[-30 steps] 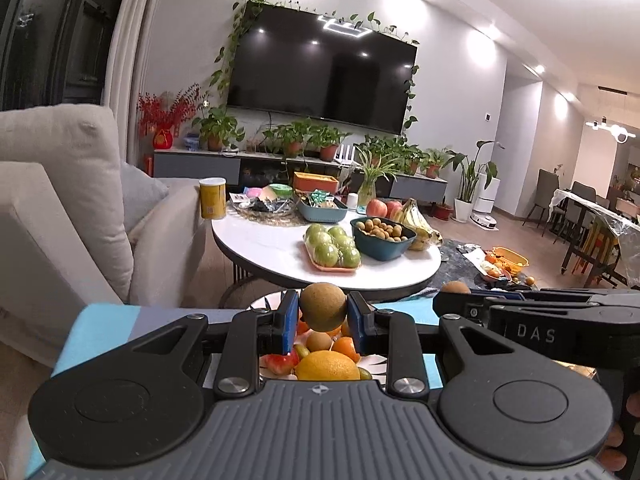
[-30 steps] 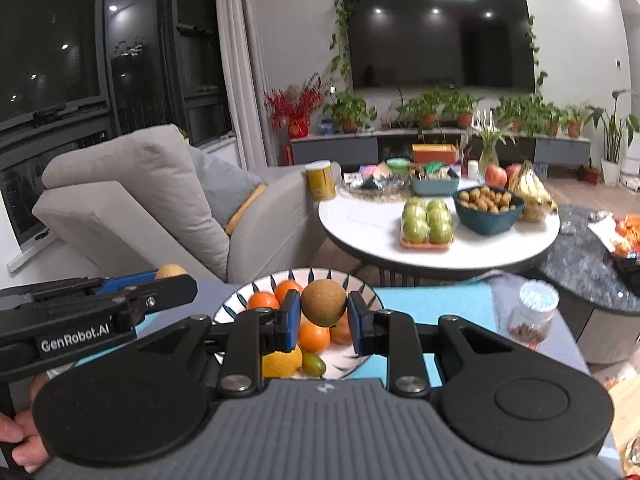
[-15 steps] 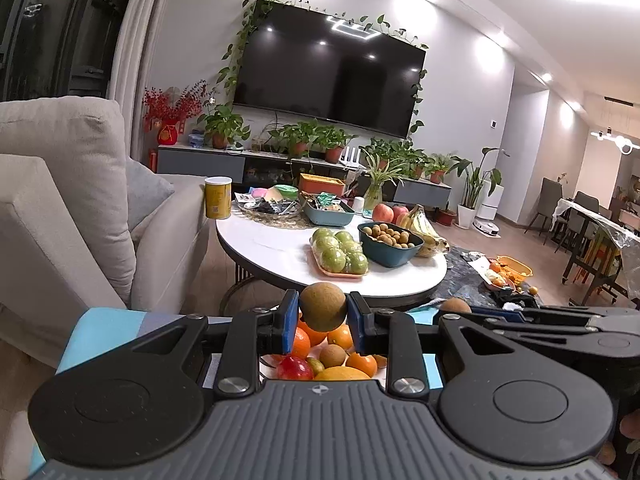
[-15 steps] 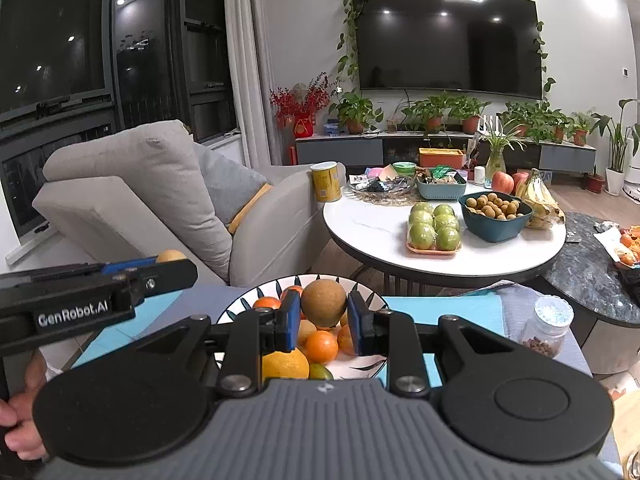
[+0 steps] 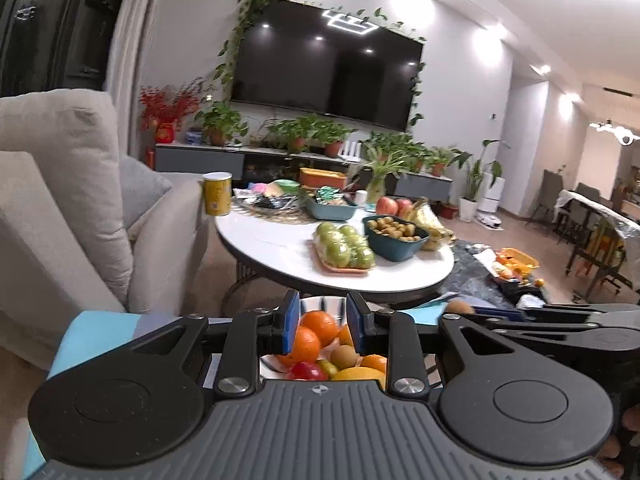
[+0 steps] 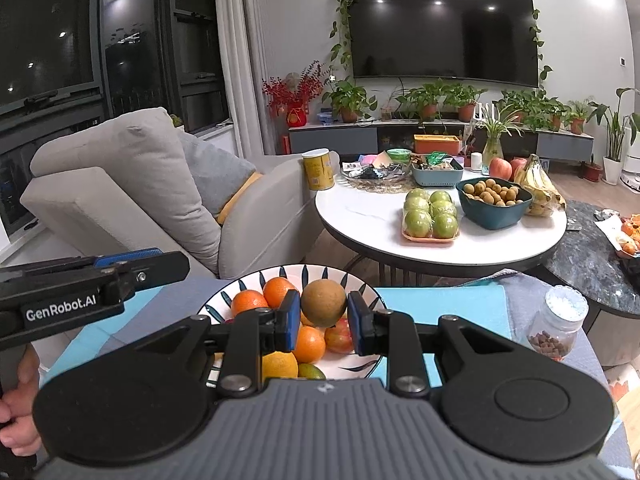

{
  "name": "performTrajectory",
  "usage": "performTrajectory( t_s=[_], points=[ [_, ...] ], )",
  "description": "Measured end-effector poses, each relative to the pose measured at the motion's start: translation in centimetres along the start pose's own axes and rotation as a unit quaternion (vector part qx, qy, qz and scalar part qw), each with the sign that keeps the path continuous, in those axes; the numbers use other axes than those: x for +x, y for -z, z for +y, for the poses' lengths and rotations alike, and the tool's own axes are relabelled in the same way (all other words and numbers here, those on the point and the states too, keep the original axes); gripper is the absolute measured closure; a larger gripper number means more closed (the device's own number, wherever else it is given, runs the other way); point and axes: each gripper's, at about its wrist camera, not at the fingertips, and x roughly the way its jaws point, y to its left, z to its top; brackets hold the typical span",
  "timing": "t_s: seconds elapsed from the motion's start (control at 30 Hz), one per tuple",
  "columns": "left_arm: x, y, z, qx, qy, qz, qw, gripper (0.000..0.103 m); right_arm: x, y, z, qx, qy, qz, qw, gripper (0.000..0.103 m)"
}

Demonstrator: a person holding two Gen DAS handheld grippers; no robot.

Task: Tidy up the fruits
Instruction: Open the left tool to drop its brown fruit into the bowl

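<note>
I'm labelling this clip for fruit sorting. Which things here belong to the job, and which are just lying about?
Job: right gripper, the brown fruit it holds, patterned plate, oranges.
Lying about: lidded jar, yellow can, sofa, television.

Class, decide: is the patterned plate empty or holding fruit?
Holding fruit: oranges and other fruit lie piled on the plate, covering most of its middle.

Fruit-filled plate (image 6: 372,364) lies before the round table (image 6: 360,216), an armchair (image 6: 132,196) to its left, television (image 6: 440,24) behind
</note>
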Motion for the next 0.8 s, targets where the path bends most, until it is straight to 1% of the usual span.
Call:
performTrajectory(
  t_s=[0.2, 0.8],
  points=[
    [0.2, 0.3, 1.5, -0.02, -0.006, 0.007, 0.9998, 0.079, 0.6, 0.6, 0.0, 0.002, -0.002, 0.009, 1.0, 0.043],
    [1.3, 1.2, 2.1, -0.026, -0.008, 0.021, 0.9994, 0.079, 2.1, 1.0, -0.1, 0.001, -0.004, 0.026, 1.0, 0.042]
  ],
)
